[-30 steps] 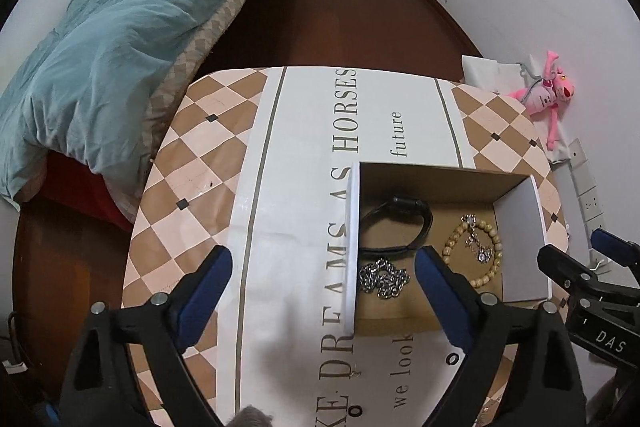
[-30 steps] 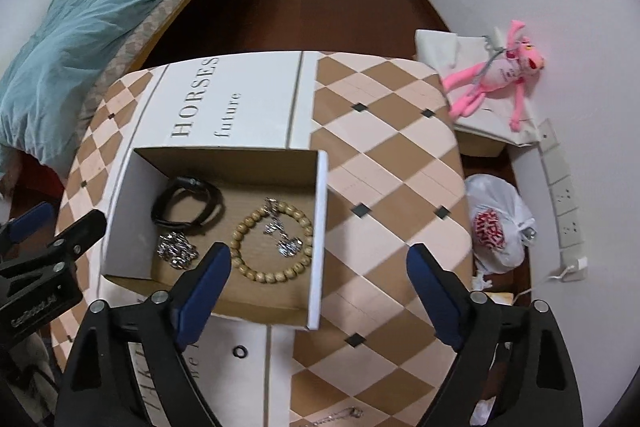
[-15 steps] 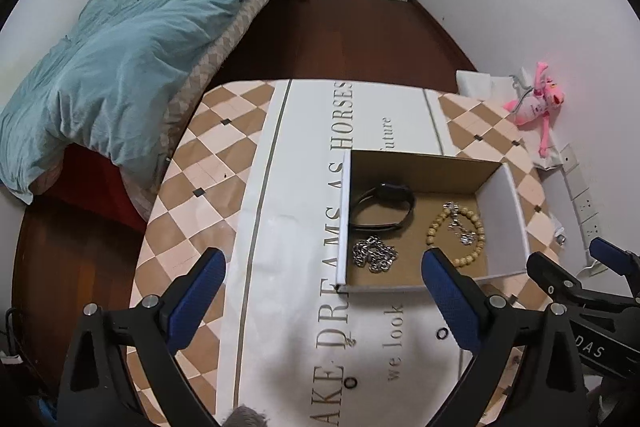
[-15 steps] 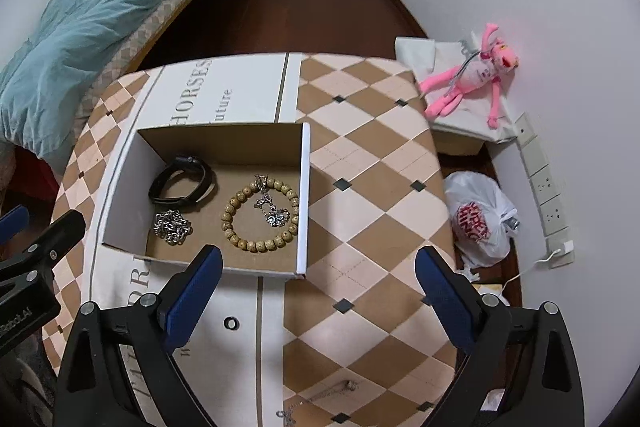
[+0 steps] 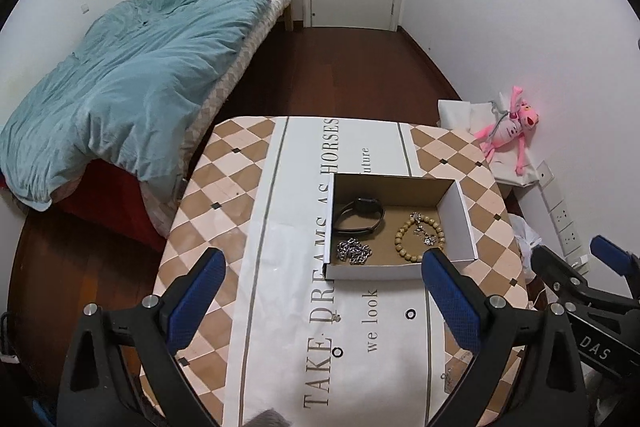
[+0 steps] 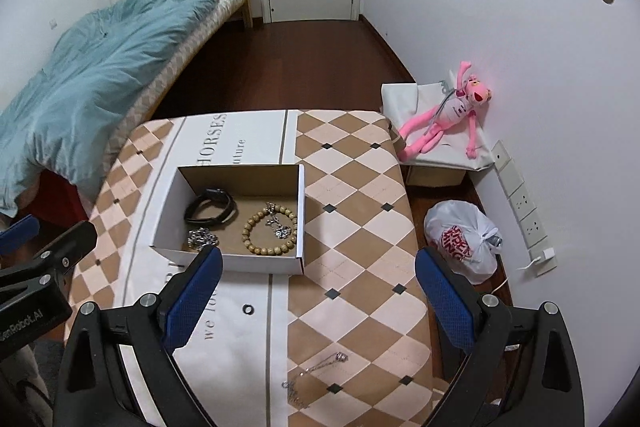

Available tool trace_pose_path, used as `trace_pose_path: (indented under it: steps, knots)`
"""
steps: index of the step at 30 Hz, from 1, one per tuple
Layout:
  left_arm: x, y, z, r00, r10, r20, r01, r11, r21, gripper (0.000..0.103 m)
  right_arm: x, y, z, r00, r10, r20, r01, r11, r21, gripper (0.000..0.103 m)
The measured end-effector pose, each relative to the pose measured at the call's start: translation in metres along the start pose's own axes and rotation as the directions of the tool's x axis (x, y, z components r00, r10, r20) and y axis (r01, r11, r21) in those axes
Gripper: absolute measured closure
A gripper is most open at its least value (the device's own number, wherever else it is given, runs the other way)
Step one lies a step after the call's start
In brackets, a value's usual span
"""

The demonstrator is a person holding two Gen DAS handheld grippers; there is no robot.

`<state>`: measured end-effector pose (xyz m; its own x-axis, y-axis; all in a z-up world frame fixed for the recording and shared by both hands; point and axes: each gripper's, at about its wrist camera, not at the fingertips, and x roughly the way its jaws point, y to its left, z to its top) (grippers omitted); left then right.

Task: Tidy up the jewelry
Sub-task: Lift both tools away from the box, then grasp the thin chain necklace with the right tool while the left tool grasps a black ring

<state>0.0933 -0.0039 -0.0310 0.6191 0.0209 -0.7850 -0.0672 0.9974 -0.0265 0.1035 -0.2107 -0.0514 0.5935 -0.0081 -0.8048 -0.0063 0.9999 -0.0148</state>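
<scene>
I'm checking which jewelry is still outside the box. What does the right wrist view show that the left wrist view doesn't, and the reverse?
Only the right wrist view shows the whole loose silver chain on the table's checkered near corner, plus the white plastic bag on the floor. Only the left wrist view shows a second small black ring by the printed lettering. Both show the cardboard box holding the black band, bead bracelet and chain pile, and one black ring in front of it.

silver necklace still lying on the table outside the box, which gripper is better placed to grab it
Right, probably. The silver necklace lies on the checkered cloth just ahead of the open right gripper; in the left wrist view it only peeks out at the edge, behind one finger.
</scene>
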Motion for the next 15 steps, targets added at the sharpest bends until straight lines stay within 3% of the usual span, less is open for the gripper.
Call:
trace_pose_path:
  steps: [4,9,13,15]
  knots:
    - [0.002,0.005,-0.016,0.998,0.063,-0.028,-0.063,0.998,-0.007,0.003,0.003,-0.008,-0.02,0.998,0.026,-0.054,-0.025,0.999,0.034,0.005]
    - [0.028,0.009,-0.06,0.987,0.109,-0.115,-0.108,0.994,0.013,0.003,0.037,-0.016,-0.082,0.98,0.055,-0.192,-0.042,0.997,0.071,0.005]
    - [0.055,0.008,-0.097,0.972,0.143,-0.188,-0.139,0.99,0.036,0.003,0.07,-0.043,-0.124,0.965,0.069,-0.252,-0.024,0.984,0.178,0.006]
    - [0.067,0.006,-0.109,0.964,0.152,-0.219,-0.147,0.988,0.042,0.003,0.084,-0.056,-0.136,0.962,0.082,-0.26,-0.02,0.972,0.233,0.016]
